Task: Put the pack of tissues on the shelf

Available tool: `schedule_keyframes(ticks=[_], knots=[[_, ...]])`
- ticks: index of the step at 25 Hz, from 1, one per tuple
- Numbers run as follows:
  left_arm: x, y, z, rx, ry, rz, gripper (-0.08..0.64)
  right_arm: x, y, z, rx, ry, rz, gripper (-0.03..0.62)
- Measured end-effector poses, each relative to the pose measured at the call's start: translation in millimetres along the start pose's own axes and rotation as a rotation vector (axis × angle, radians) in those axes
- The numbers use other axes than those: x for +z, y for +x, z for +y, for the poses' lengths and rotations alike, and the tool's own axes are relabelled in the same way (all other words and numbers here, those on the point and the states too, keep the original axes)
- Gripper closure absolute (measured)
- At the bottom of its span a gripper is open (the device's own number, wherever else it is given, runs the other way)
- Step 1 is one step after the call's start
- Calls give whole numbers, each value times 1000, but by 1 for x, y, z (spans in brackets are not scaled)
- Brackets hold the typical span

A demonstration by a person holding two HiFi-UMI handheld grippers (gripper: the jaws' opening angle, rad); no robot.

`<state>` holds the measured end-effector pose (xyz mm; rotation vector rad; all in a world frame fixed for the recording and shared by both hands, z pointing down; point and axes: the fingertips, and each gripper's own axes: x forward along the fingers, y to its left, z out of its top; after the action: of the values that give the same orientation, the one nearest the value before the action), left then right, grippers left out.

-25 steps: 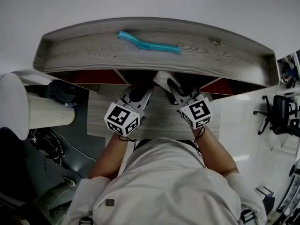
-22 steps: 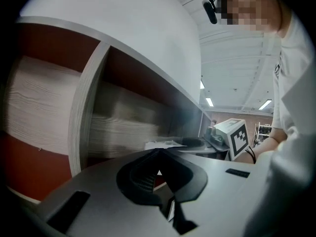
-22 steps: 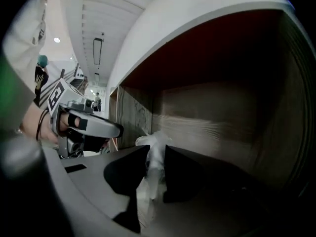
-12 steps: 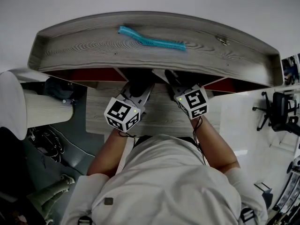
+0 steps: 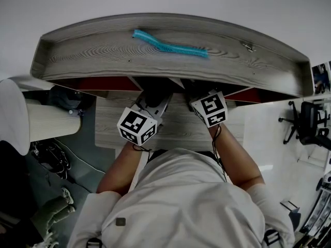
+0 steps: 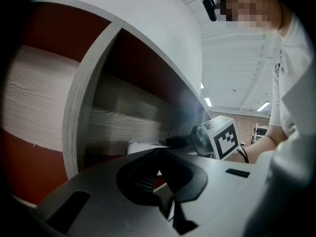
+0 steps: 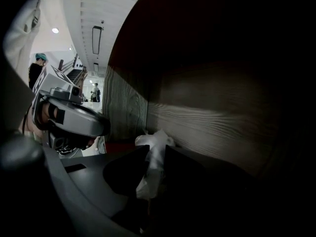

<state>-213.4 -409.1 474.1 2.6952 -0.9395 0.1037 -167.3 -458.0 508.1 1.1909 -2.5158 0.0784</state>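
Grey wood-grain shelf (image 5: 103,56) with a curved, rimmed top board fills the upper part of the head view. A turquoise plastic brush (image 5: 170,44) lies on that top board, a little right of its middle. Under the top board the shelf is split into bays. The side bays are backed in dark red, and an upright grey wood-grain divider (image 6: 81,102) edges the middle bay.

Both grippers reach into that middle bay from the front, side by side, over the wood-grain surface (image 5: 176,136) that juts out below the shelf.

The right gripper (image 7: 152,157) is clamped on the white, crinkly plastic-wrapped pack of tissues (image 7: 154,141). The wrapper is pinched upright between its two dark jaws, which have just been opening a touch. The pack sits deep inside the middle bay, close to the corner where the side wall meets the pale back wall. Whether it rests on the bay floor cannot be told. From the head view it is hidden under the top board.

The left gripper (image 6: 159,172) sits just left of the pack at the mouth of the same bay, its jaws drawn together with nothing between them.

A black office chair (image 5: 310,123) stands well to the right of the shelf.
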Motion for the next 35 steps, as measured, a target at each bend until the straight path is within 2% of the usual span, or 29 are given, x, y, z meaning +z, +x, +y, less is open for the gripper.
schedule_keyframes(ticks=[7,16,29,35], knots=[[2,-1,2,3,-3,-4,546,3,0,0,-10,-2,-12,476],[5,-5,-13,-4,1,-9,546,22,-14,-8,-51,-19,-79,371],[25,-24,-44,18,51,-45,546,46,-55,0,-61,-39,-138,368],[25,-32,-60,35,44,-54,546,46,-75,10,-42,-36,-139,368]])
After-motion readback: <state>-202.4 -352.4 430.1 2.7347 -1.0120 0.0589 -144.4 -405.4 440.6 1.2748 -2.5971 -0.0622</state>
